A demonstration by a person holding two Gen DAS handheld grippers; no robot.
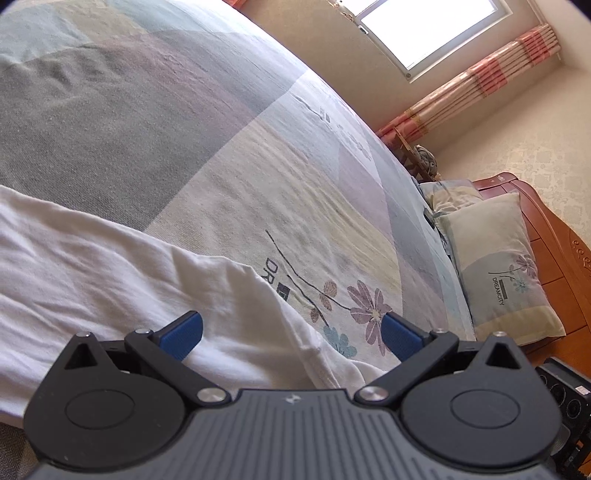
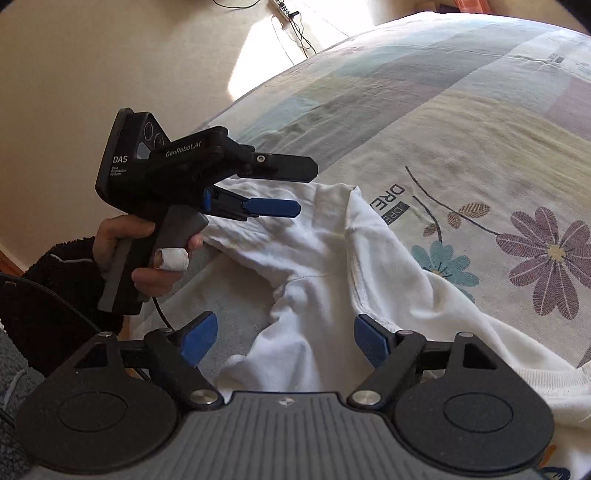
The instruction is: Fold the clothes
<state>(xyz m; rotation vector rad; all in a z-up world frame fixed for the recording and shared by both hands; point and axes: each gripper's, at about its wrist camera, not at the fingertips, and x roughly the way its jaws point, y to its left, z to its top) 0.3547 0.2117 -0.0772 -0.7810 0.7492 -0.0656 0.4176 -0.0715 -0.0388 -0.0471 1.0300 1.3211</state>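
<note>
A white garment (image 1: 110, 266) lies crumpled on the patterned bedspread (image 1: 258, 147). My left gripper (image 1: 291, 338) is open just above the garment's edge, holding nothing. In the right wrist view the same garment (image 2: 325, 266) is bunched near the bed's edge, with a sleeve or corner folded over. My right gripper (image 2: 284, 339) is open, its blue pads either side of a raised fold of the cloth. The left gripper (image 2: 303, 188) shows there too, held by a hand, open and hovering over the garment's far end.
The bedspread (image 2: 461, 122) has flower prints and lettering. Pillows (image 1: 506, 266) lie against a wooden headboard (image 1: 554, 236) at the right. A window (image 1: 424, 29) and curtain (image 1: 480, 85) are behind. Floor with cables (image 2: 291, 26) lies beyond the bed's edge.
</note>
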